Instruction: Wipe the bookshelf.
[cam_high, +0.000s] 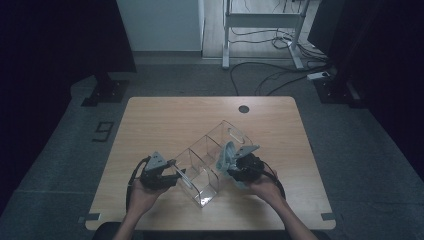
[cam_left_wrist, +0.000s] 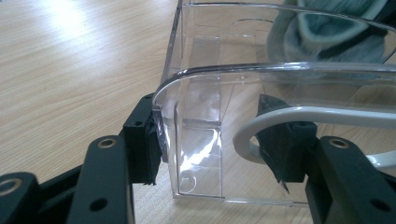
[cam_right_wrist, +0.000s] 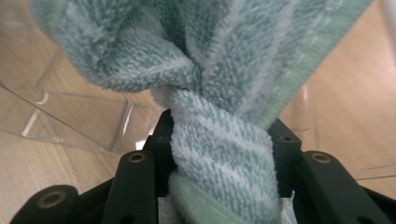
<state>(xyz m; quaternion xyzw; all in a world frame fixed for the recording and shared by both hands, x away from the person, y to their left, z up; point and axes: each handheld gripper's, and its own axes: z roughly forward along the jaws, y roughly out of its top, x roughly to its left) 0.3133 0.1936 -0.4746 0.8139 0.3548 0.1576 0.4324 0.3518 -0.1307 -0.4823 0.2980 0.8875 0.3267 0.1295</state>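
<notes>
A clear plastic box (cam_high: 207, 150) with several compartments lies slantwise on the wooden table (cam_high: 165, 120). My left gripper (cam_high: 181, 176) is shut on the box's near left end. In the left gripper view, one pad (cam_left_wrist: 148, 142) presses the outside of the box (cam_left_wrist: 196, 116) at its corner while the left gripper (cam_left_wrist: 217, 149) has its other pad inside the wall. My right gripper (cam_high: 229, 167) hovers over the box's right side, shut on a pale blue-green towel (cam_high: 226, 154). In the right gripper view the twisted towel (cam_right_wrist: 210, 70) bulges from the right gripper (cam_right_wrist: 224, 144), with a box wall (cam_right_wrist: 70, 116) behind. The towel (cam_left_wrist: 327, 28) hangs above the far compartments.
The table has a round black cable hole (cam_high: 243, 108) near its far edge. Bare wood lies to the left and behind the box. Beyond the table are a desk frame (cam_high: 260, 22) and floor cables (cam_high: 270, 75).
</notes>
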